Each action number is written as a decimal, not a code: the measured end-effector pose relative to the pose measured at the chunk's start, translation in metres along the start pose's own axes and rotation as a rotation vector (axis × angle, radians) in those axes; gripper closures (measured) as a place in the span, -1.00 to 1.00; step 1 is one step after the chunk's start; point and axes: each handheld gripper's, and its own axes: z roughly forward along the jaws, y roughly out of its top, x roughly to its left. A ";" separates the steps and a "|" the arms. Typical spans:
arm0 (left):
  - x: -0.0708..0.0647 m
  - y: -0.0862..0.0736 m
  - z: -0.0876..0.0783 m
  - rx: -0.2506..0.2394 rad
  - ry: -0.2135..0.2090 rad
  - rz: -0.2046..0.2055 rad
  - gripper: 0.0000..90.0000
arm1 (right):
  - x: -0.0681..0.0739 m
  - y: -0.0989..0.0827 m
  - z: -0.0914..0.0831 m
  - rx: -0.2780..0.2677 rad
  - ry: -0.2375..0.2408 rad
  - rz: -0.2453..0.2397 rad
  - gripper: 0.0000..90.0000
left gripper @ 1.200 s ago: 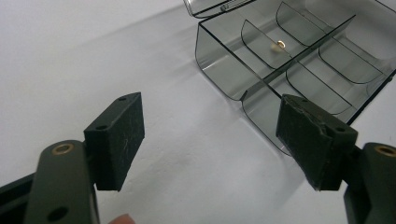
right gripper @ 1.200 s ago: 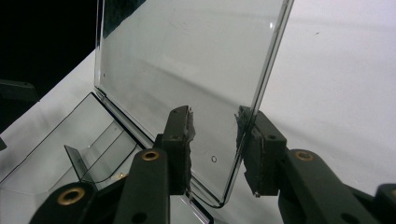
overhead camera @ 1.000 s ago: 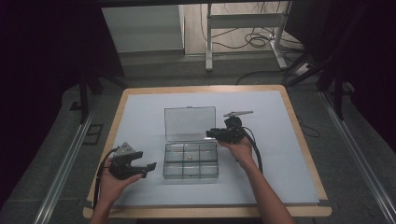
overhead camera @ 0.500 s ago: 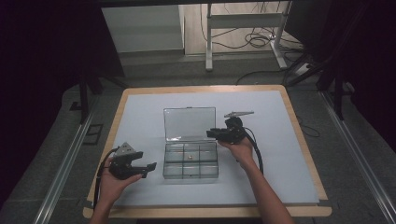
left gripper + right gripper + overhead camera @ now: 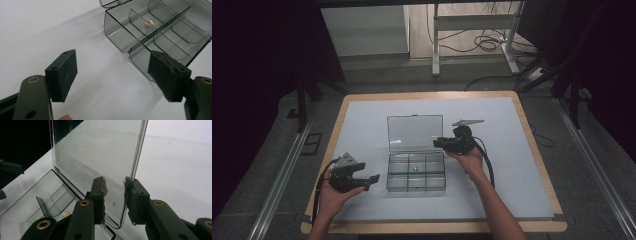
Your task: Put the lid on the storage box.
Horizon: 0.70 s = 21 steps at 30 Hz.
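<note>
A clear plastic compartment box [image 5: 416, 179] sits mid-table, its lid [image 5: 414, 132] standing upright at the back. A small brass piece [image 5: 415, 168] lies in a middle compartment [image 5: 150, 22] [image 5: 67, 213]. My right gripper [image 5: 439, 143] is at the lid's right edge. In the right gripper view its jaws [image 5: 115, 187] straddle the lid [image 5: 100, 152] near the lower corner, shut on it. My left gripper [image 5: 371, 176] hovers left of the box's front corner. Its jaws [image 5: 112, 72] are open with only bare table between them, and the box [image 5: 120, 37] lies just ahead.
The box rests on a white sheet [image 5: 512, 165] over a wood-edged table [image 5: 432, 227]. Beyond the far edge are a desk frame and loose cables [image 5: 482, 45] on the floor. Metal rails [image 5: 277, 185] run along both sides.
</note>
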 end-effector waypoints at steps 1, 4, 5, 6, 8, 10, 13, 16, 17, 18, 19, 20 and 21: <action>0.000 0.000 0.000 0.000 0.000 0.000 -0.46 | 0.000 0.000 0.000 -0.001 0.000 -0.001 0.52; 0.000 0.000 0.000 0.000 -0.001 0.000 -0.46 | 0.000 0.000 0.000 -0.004 -0.003 -0.004 0.52; 0.000 0.000 0.000 0.000 0.000 0.000 -0.46 | 0.000 0.000 0.000 -0.002 -0.003 -0.008 0.52; 0.000 0.000 0.000 0.000 -0.001 -0.003 -0.46 | 0.001 0.000 0.000 -0.002 -0.004 -0.009 0.52; -0.001 0.000 0.000 0.001 0.000 -0.005 -0.46 | 0.001 0.000 0.000 -0.003 -0.004 -0.010 0.52; 0.000 0.000 0.000 0.001 -0.001 -0.002 -0.46 | 0.001 -0.001 -0.001 -0.003 -0.003 -0.010 0.52; -0.001 0.000 0.000 0.002 0.000 -0.006 -0.46 | 0.001 -0.001 -0.001 -0.006 -0.003 -0.012 0.52; -0.001 0.000 0.001 0.004 -0.001 -0.005 -0.46 | 0.001 -0.001 -0.001 -0.008 -0.004 -0.017 0.52; -0.001 0.000 0.001 0.004 -0.002 -0.005 -0.46 | 0.001 -0.001 -0.001 -0.008 -0.003 -0.017 0.52; -0.001 0.000 0.001 0.004 -0.001 -0.004 -0.46 | 0.001 -0.001 -0.001 -0.008 -0.003 -0.018 0.52; -0.001 0.000 0.001 0.004 -0.002 -0.004 -0.46 | 0.001 -0.001 -0.001 -0.009 -0.003 -0.020 0.52; -0.001 0.000 0.001 0.005 -0.002 -0.002 -0.46 | 0.002 -0.001 -0.001 -0.009 -0.003 -0.022 0.52; -0.001 0.000 0.001 0.005 -0.003 0.001 -0.46 | 0.002 -0.001 -0.002 -0.007 -0.003 -0.024 0.52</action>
